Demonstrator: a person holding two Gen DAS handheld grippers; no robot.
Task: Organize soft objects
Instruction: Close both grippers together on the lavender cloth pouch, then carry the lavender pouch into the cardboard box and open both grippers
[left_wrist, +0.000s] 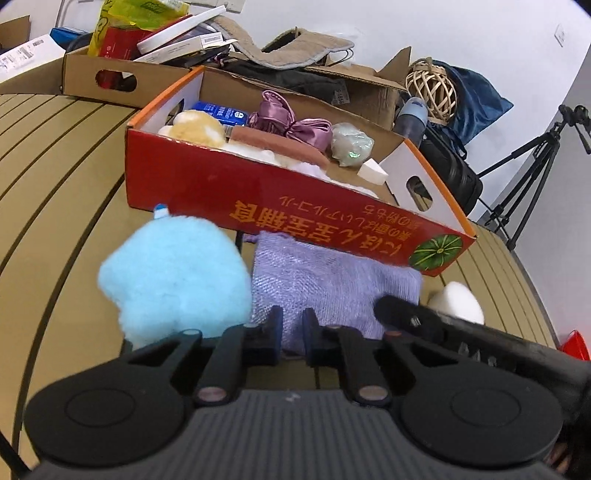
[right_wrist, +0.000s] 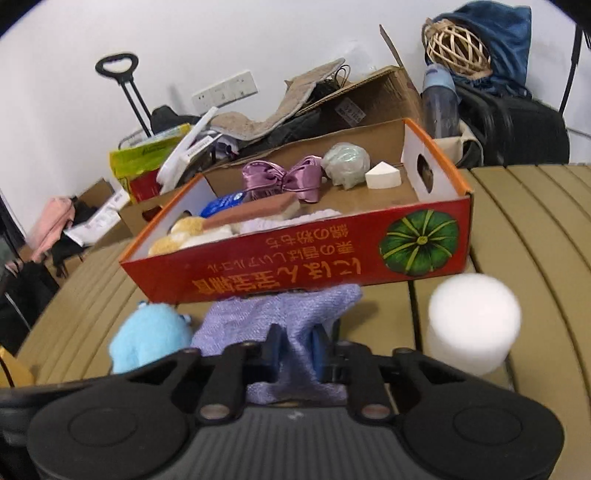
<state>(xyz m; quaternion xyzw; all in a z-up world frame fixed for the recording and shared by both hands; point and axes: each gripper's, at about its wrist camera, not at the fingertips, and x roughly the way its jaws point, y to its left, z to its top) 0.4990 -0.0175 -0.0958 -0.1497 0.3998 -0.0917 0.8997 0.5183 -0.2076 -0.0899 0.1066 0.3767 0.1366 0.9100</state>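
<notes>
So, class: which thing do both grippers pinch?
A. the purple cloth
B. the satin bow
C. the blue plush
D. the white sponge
A: the left gripper and the right gripper are each shut on the purple cloth in front of the red box.

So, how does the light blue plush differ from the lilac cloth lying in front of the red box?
The light blue plush is puffy, rounded and fluffy; the lilac cloth is flat with a woven texture. The plush lies free on the table, while the cloth is pinched by both the left gripper and the right gripper. The plush is clear of the red box; the cloth's far edge reaches under it. Both are soft and still outside the box.
</notes>
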